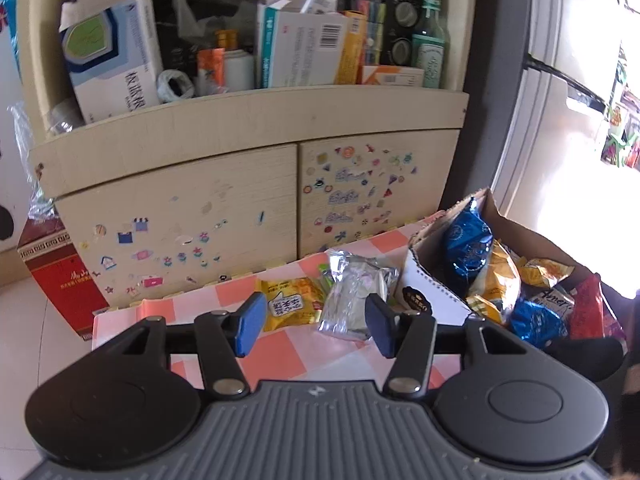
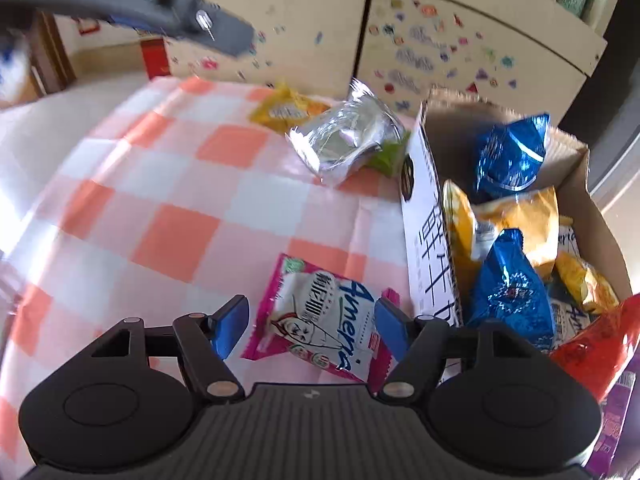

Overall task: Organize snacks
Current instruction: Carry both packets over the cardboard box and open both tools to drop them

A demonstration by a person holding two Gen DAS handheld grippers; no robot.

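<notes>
While both views look down at the same pink-and-white checked cloth, here's each one in turn.

Left wrist view:
- left gripper (image 1: 316,326): fingers spread wide, holding nothing, up above the cloth.
- silver foil packet (image 1: 354,296): lies on the checked cloth (image 1: 276,350) near its far edge, showing between the two blue pads and closer to the right-hand one; not touched as far as I can tell. Long axis runs roughly toward and away from the camera, a bit tilted.
- yellow packet (image 1: 292,302): flat on the cloth just left of the silver one, beyond the left-hand pad, printed label facing up.
- cardboard box (image 1: 430,292): at the cloth's right edge, stuffed with blue, yellow and red snack bags.
- cabinet (image 1: 180,208): right behind the cloth, stickers all over its doors.

Right wrist view:
- right gripper (image 2: 312,326): fingers released, wide apart, nothing clamped.
- pink-and-white snack packet (image 2: 324,320): flat on the cloth near its close edge, just beside the box wall. It sits right between the two pads, with a gap on the left side; the right side I can't call. Long axis runs top-left to bottom-right, blue lettering along it.
- silver foil packet: farther back by the box's far corner, partly over a green wrapper (image 2: 390,158).
- left gripper: blurry, top-left corner.
</notes>
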